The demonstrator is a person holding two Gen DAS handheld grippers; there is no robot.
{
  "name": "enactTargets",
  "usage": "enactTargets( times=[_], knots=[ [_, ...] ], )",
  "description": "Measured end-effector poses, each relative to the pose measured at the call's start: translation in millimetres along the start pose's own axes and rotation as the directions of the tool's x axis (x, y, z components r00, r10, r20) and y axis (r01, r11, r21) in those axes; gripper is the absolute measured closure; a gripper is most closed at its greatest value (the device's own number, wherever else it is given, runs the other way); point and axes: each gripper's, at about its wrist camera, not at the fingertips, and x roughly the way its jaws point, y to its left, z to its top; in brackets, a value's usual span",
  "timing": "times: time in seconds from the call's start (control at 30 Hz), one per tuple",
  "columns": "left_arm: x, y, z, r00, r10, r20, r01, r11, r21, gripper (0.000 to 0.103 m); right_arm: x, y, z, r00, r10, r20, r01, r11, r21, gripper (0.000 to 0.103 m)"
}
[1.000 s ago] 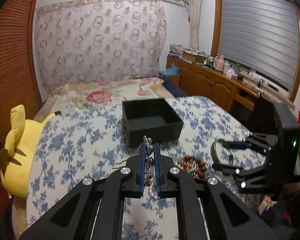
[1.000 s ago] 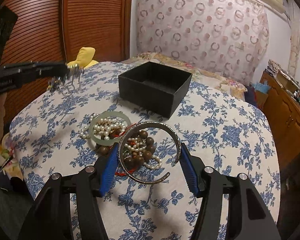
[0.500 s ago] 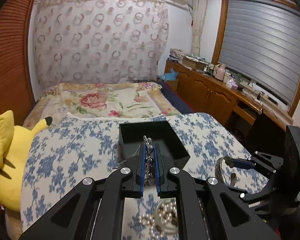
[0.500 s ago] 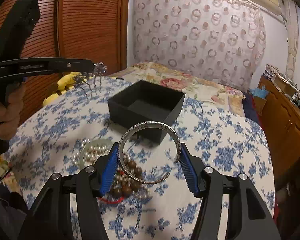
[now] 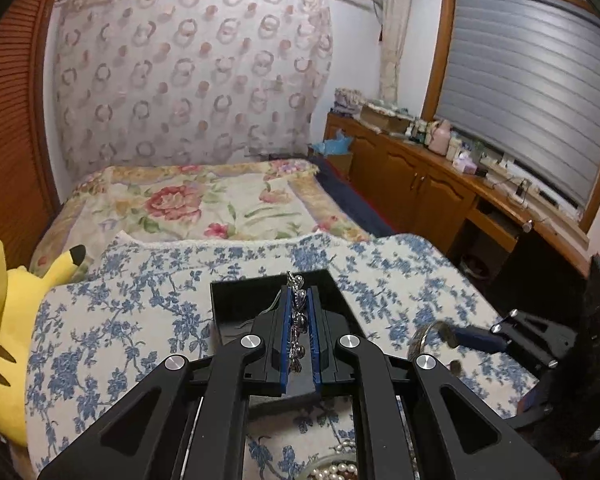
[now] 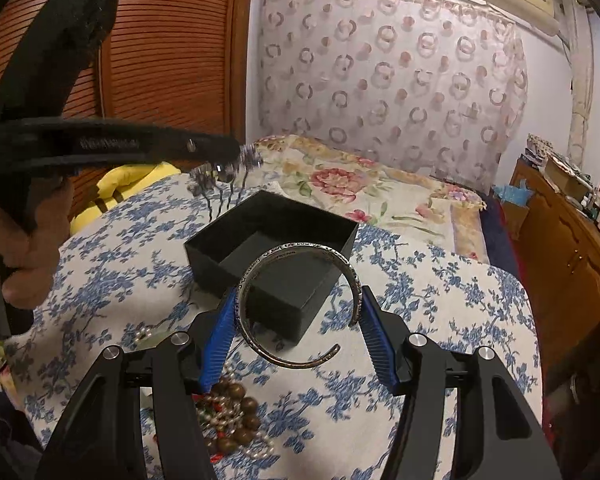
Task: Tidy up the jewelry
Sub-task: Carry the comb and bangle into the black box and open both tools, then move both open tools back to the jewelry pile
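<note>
A bed (image 5: 204,204) with a floral cover fills the far half of both views, and nearer is a surface under a blue-flowered cloth (image 6: 420,380) that carries the jewelry. On that cloth stands an open black box (image 6: 276,256), which looks empty in the right wrist view. Only the left wrist view shows the wooden cabinet (image 5: 412,184) along the wall under a shuttered window; only the right wrist view shows the ribbed wooden door (image 6: 168,60) at the left. A yellow plush toy (image 5: 4,320) lies at the cloth's left edge.

The left tool (image 5: 299,312) points down over the near rim of the box, its jaws closed almost fully on a silver chain piece (image 5: 298,316) that sticks out past the blue pads. In the right wrist view this tool comes in from the left above the box's far-left corner, blurred, with the person's hand (image 6: 24,240) wrapped round its grip.

The right tool (image 6: 300,328) is tilted down just before the box, jaws part open and clamped on a silver cuff bangle (image 6: 300,304), one pad on each side, the cuff's gap facing the lower right.

Below it on the cloth lies a heap of brown wooden beads (image 6: 232,416) tangled with pearls (image 6: 256,446). The left wrist view shows a pearl strand (image 5: 340,470) inside a pale green ring at its bottom edge.
</note>
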Motion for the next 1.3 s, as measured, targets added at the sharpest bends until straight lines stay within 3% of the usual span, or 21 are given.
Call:
enactTargets(
  times=[0.1, 0.47, 0.57, 0.73, 0.83, 1.1, 1.3],
  knots=[
    [13, 7, -3, 1.0, -0.003, -0.028, 0.002, 1.0, -0.023, 0.096, 8, -5, 2, 1.0, -0.001, -0.003, 0.001, 1.0, -0.002, 0.041],
    [6, 32, -21, 0.999, 0.04, -0.012, -0.041, 0.997, -0.06, 0.073, 45, -6, 17, 0.999, 0.032, -0.031, -0.033, 0.999, -0.03, 0.041],
    [1, 43, -28, 0.998, 0.061, -0.009, -0.062, 0.996, -0.067, 0.063, 59, -2, 25, 0.998, 0.045, -0.043, -0.047, 0.998, -0.036, 0.041],
    [-10, 57, -42, 0.993, 0.118, -0.003, -0.118, 0.991, -0.06, 0.033, 90, 4, 43, 0.995, 0.057, -0.086, -0.061, 0.997, -0.049, 0.041],
    [-14, 64, -49, 0.989, 0.146, -0.003, -0.146, 0.988, -0.05, 0.023, 108, 7, 48, 0.992, 0.043, -0.122, -0.051, 0.997, -0.063, 0.041],
    [-20, 81, -68, 0.986, 0.163, -0.024, -0.164, 0.984, -0.068, 0.015, 122, 6, 50, 0.989, 0.039, -0.14, -0.045, 0.998, -0.041, 0.036],
    [-29, 75, -86, 0.986, 0.167, -0.015, -0.168, 0.983, -0.069, 0.008, 90, 1, 41, 0.995, 0.049, -0.09, -0.052, 0.998, -0.027, 0.036]
  ],
)
